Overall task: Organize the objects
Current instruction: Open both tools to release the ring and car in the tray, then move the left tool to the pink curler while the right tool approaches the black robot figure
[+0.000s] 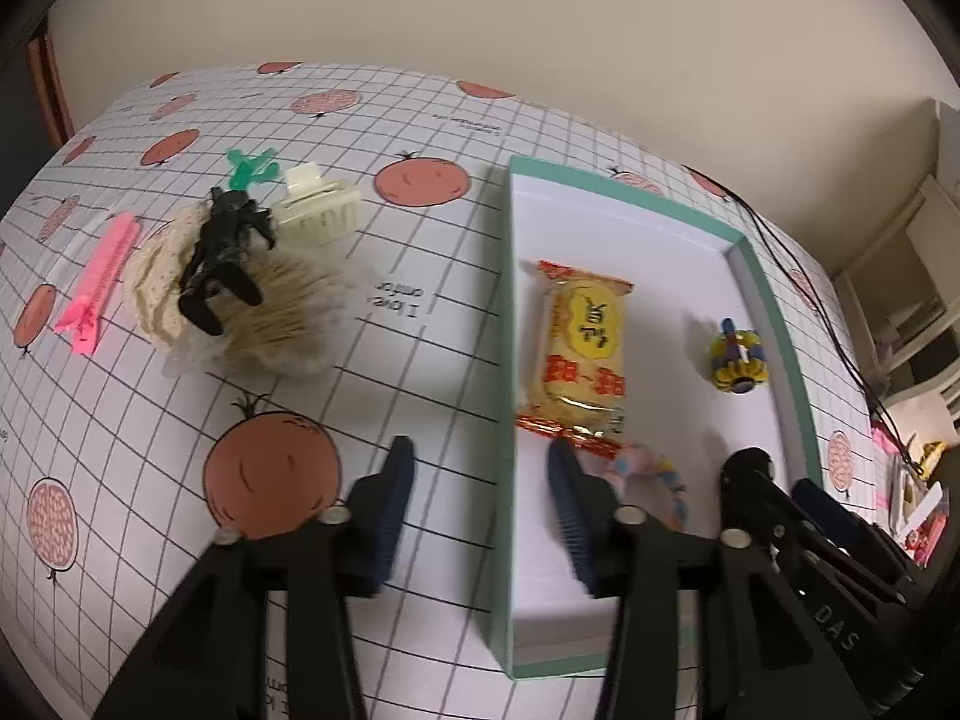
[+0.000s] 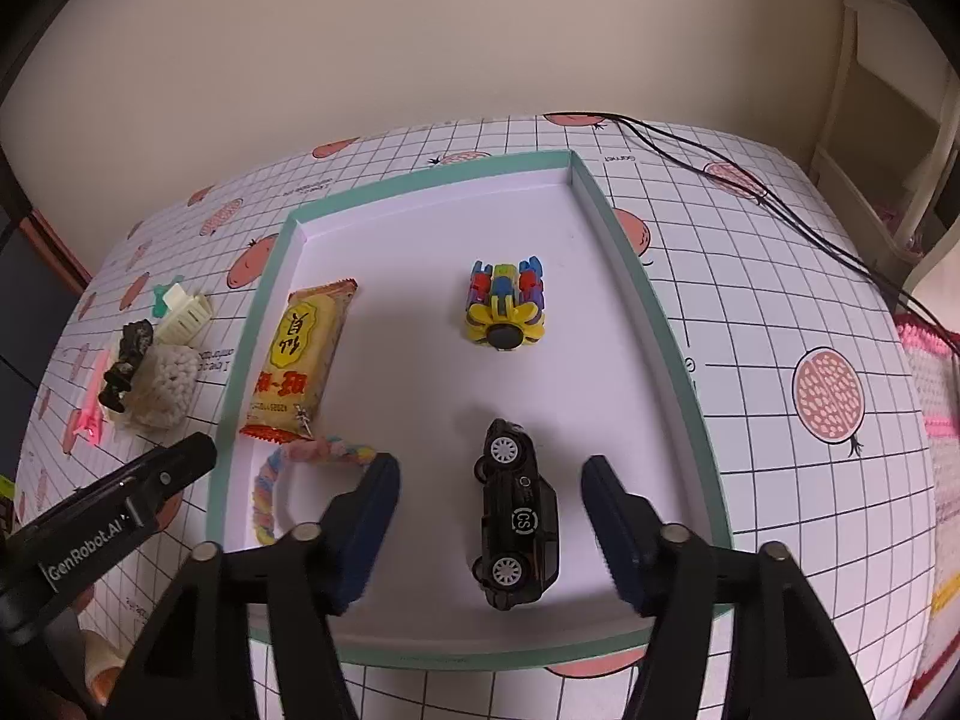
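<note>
- Nearest, in the right wrist view: the right gripper (image 2: 489,516) is hanging released over the near end of the tray (image 2: 678,324), its jaws standing wide on either side of the toy car (image 2: 519,516) without touching it.
- The toy car is lying on its side on the tray floor, wheels facing left, its long axis running near to far and parallel to the jaws.
- Risk, as a judgement: closing across the roof and the wheels could roll the car upright or squirt it forward, since the wheels give the left pad an uneven surface.
- The left gripper (image 1: 480,498) is also released and empty, straddling the tray's left wall; one finger is over the bench (image 1: 420,276), the other over the hair tie (image 1: 654,480). Dropping from here could snag the wall and shove the tray.
- Mid-tray: the snack packet (image 2: 300,360) is lying lengthwise along the left wall; the block toy (image 2: 506,306) is sitting farther back.
- Left of the tray, on the bench: a black figure (image 1: 222,252) on a knitted pouch (image 1: 264,312), a pink zipper (image 1: 99,282), a cream hair claw (image 1: 318,210) and a green clip (image 1: 249,168) are waiting unsorted.
</note>
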`<state>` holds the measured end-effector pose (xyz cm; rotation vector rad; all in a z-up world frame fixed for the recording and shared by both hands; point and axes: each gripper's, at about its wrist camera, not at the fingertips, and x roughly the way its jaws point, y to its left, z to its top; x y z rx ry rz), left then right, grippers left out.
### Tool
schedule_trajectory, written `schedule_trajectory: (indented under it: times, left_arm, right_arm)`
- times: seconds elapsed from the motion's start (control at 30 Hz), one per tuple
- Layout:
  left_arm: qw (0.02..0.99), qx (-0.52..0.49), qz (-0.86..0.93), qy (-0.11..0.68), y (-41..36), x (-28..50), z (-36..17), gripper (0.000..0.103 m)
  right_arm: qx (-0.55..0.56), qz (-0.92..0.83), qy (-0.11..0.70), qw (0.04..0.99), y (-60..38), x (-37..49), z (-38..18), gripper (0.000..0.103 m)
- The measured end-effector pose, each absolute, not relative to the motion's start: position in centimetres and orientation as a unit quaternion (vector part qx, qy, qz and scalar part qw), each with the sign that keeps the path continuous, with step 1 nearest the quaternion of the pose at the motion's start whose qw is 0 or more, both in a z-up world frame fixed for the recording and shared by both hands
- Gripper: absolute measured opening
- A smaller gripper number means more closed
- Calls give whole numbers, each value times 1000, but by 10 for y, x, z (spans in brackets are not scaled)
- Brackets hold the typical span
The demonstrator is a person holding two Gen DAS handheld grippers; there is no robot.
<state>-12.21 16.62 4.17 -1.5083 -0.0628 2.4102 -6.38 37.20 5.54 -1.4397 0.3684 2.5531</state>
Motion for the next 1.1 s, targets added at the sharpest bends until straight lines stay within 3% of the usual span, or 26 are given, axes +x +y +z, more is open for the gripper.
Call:
schedule_trajectory:
  times: [0.27,0.43,1.1]
  left_arm:
    - [127,-514,848,-24,157,-124,42,86]
    - [108,-504,857,-22,152,-125,43,103]
    - [86,-500,861,-38,132,-132,46,103]
  right_arm:
    - [-480,864,123,85,369,-64,56,96]
    - [-479,865,125,81,367,-64,56,103]
    - [-467,872,119,87,362,-66,60,103]
